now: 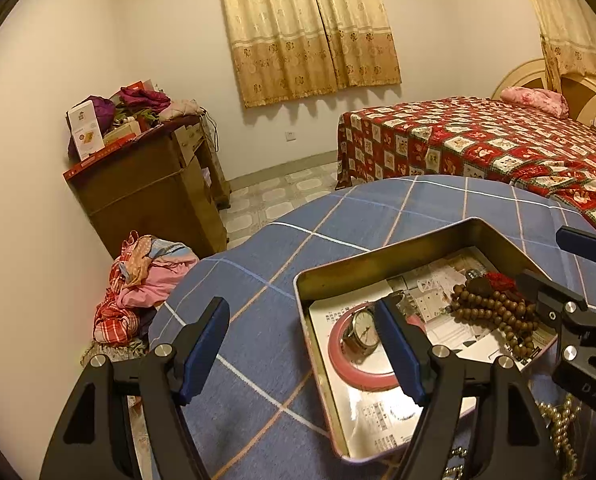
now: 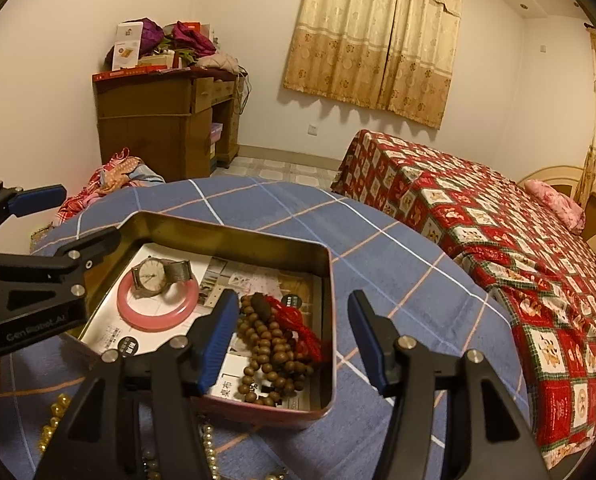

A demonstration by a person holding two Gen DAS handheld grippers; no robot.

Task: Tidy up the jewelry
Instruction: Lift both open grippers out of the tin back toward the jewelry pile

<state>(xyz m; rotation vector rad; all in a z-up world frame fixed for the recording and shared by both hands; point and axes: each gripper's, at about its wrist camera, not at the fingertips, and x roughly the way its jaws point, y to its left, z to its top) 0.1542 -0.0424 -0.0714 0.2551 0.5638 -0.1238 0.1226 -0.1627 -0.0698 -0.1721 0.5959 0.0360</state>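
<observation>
An open metal tin [image 1: 378, 264] [image 2: 326, 280] sits on a blue checked cloth. Inside lie a pink bangle [image 1: 358, 376] [image 2: 138, 320], a wristwatch [image 1: 362, 330] [image 2: 152, 274] and brown wooden beads with a red tassel [image 1: 494, 308] [image 2: 274, 348]. My left gripper [image 1: 304, 350] is open and empty, straddling the tin's left wall. My right gripper [image 2: 292, 346] is open and empty, straddling the tin's right wall above the beads. A gold bead necklace [image 1: 558, 424] [image 2: 54, 420] lies on the cloth in front of the tin.
The cloth-covered table [image 1: 298, 232] [image 2: 398, 248] ends just past the tin. A bed with a red patterned cover [image 1: 478, 140] [image 2: 518, 232] stands beyond it. A wooden cabinet [image 1: 150, 192] [image 2: 154, 128] and a clothes pile [image 1: 138, 288] are at the left.
</observation>
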